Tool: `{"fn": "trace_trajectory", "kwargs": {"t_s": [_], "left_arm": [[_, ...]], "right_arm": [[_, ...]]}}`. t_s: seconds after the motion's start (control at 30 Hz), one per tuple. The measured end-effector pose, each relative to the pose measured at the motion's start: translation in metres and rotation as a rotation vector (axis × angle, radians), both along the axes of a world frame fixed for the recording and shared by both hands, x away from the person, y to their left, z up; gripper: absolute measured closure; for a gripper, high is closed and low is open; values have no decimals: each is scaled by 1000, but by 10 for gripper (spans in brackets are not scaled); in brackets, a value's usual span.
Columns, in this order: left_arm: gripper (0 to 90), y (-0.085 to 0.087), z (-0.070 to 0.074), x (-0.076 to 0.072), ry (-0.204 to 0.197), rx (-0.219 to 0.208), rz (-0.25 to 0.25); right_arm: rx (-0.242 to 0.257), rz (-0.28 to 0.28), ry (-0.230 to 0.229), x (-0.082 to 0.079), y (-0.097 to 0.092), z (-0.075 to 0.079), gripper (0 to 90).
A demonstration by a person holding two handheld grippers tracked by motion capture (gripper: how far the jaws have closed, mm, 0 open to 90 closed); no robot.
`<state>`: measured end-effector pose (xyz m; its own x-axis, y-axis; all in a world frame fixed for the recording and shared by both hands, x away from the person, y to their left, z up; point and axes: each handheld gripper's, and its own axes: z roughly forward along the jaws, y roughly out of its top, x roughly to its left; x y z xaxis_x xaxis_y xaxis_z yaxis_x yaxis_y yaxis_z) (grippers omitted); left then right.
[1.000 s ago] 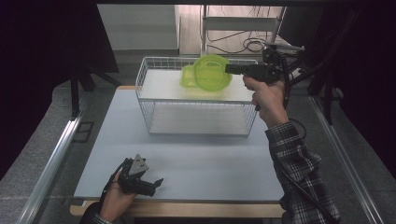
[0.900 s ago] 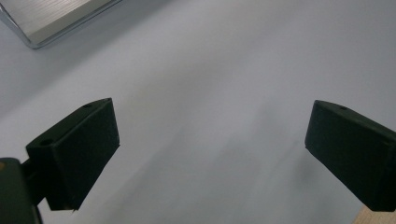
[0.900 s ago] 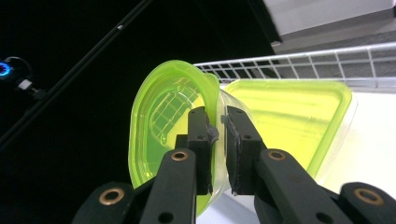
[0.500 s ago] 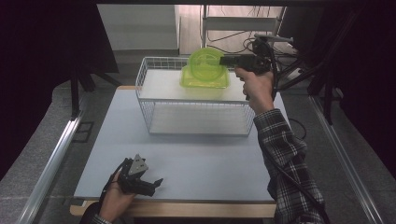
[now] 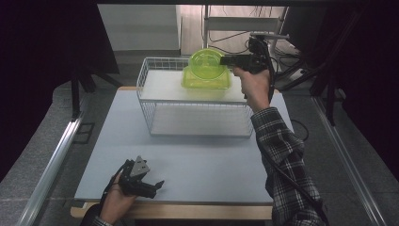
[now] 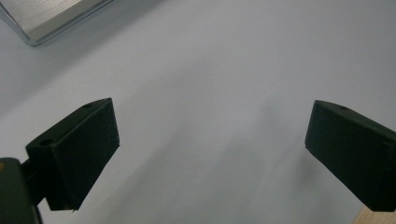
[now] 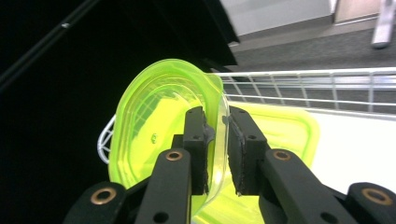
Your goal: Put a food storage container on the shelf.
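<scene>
My right gripper reaches level over the far side of a white wire basket. It is shut on the rim of a translucent green bowl, which stands on edge. The rim sits between the pads of the right gripper, whose jaws have just been opening slightly. A flat green container lies inside the basket directly under the bowl, and I cannot tell if they touch. My left gripper rests near the table's front left, open with nothing between its jaws.
The basket stands at the back middle of a white tabletop. A metal rail runs along the left side and another along the right. Cables and a stand lie on the floor behind the table.
The right gripper has carried the green bowl leftward and toward the far side over the basket, and the bowl now stands more upright. The left gripper has stayed put.
</scene>
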<state>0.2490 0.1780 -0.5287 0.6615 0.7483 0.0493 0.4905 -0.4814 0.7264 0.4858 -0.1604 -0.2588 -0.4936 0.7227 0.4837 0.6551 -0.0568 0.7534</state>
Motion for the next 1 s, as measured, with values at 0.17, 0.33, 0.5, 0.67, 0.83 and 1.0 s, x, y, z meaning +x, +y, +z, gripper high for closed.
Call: {"fn": "trace_trajectory", "kwargs": {"t_s": [0.17, 0.33, 0.5, 0.67, 0.83, 1.0], "left_arm": [[29, 0, 0, 0, 1, 6, -2], [29, 1, 0, 1, 2, 10, -1], [29, 1, -1, 0, 4, 10, 2], [29, 1, 0, 0, 1, 10, 4], [29, 2, 0, 0, 0, 5, 6], [28, 2, 1, 0, -4, -6, 3]], "right_arm": [[-28, -27, 2, 5, 1, -1, 742], [-83, -45, -9, 8, 5, -2, 715], [-90, -39, -15, 8, 6, -1, 677], [-79, -29, -45, 5, 5, 1, 577], [-69, -13, -55, 2, 2, 2, 479], [-58, 16, -67, -2, -3, 2, 408]]}}
